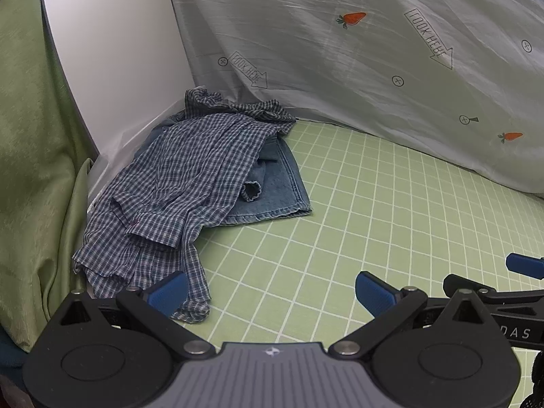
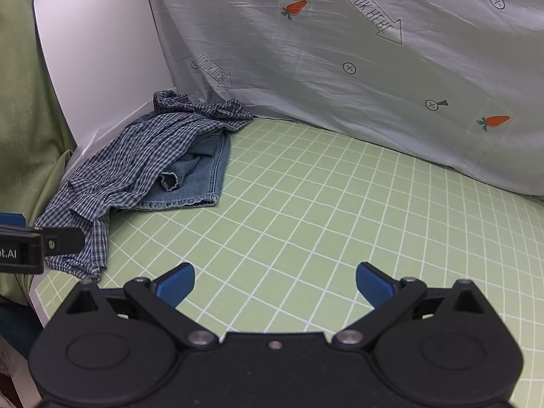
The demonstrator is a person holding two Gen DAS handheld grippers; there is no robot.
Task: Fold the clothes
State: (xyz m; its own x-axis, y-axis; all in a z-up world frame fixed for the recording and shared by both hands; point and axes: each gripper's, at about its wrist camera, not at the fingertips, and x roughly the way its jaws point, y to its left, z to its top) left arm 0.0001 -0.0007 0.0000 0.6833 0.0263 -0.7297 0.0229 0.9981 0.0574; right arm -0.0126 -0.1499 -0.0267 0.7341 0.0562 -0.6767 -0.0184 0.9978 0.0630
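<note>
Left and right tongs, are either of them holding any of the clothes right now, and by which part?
Nothing is held. The left tongs and right tongs both stand open over the green grid mat, apart from the checked shirt and the denim piece.

Printed sheet (image 1: 340, 51), pale grey, hung behind the counter: arrow-shaped outlines (image 1: 429, 38) lettered "LOOK HERE", seen twice in each wrist view, beside small circled plus signs (image 1: 397, 81) and orange carrot motifs (image 1: 353, 18). Right hand-held gripper (image 1: 493, 292), black side face at the right edge of the left wrist view: partial white lettering "DAS", the start cut off. Left hand-held gripper (image 2: 30, 248), black side face at the left edge of the right wrist view: partial white lettering "ot.AI", the start out of frame.
</note>
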